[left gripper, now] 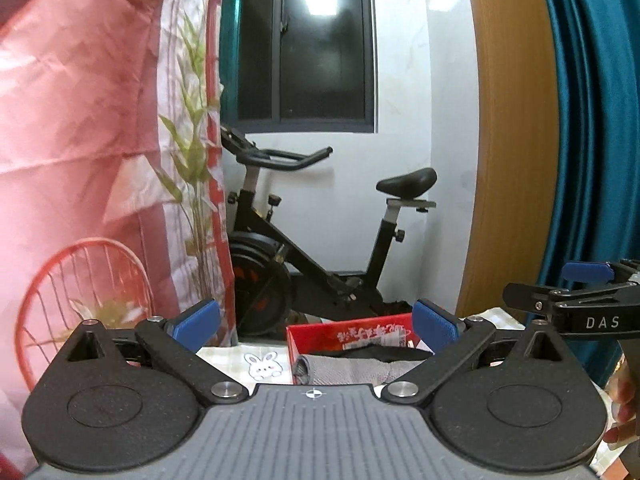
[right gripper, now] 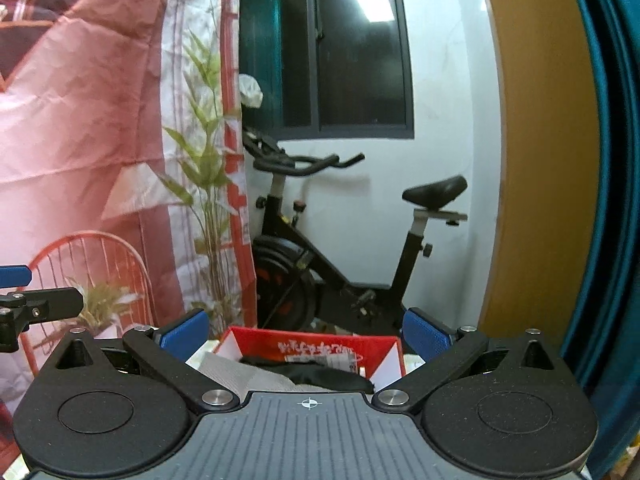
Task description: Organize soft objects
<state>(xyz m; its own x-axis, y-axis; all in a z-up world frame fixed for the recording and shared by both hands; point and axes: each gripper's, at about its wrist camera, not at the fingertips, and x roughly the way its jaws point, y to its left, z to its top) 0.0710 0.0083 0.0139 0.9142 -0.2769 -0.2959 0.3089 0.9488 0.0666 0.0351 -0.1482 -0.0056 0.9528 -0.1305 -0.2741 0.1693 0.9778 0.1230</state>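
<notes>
Both fingers pairs wide and empty, left gripper [left gripper: 316, 326], right gripper [right gripper: 306, 334], grey cloth [left gripper: 344, 368] crumpled in red box [left gripper: 320, 334].

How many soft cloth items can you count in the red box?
2: a grey towel at the box's left side, and a black cloth beside it in the red box. More may be hidden underneath.
</notes>
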